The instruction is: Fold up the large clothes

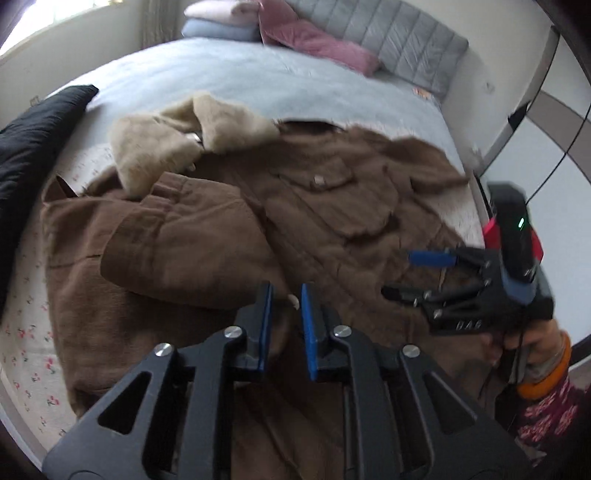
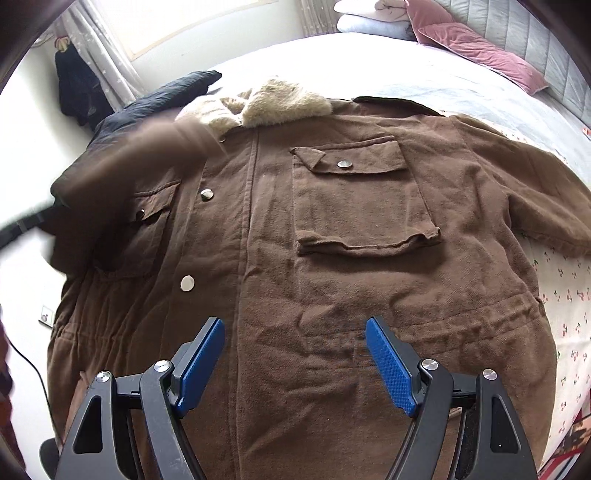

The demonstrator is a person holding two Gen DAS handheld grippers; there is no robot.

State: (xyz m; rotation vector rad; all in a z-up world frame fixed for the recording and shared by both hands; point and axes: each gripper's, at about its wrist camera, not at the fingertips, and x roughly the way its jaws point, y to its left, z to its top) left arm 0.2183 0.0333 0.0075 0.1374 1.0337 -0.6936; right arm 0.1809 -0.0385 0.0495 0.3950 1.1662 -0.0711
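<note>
Brown jacket (image 2: 332,258) is lying front-up across the bed (image 1: 258,77), fleece collar (image 2: 288,99) pointing toward the pillows (image 1: 221,18). One sleeve (image 1: 177,240) is lying folded over the chest. Left gripper (image 1: 286,325) is hovering above the jacket, jaws standing slightly apart with nothing between them. Right gripper (image 2: 295,365) is hovering over the lower front, jaws standing wide and gripping nothing. A black garment (image 1: 33,147) is lying beside the collar.

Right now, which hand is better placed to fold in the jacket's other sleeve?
Probably right: the right gripper hangs over the brown jacket with open, empty jaws, nearest the spread sleeve. The left gripper faces the folded side.
</note>
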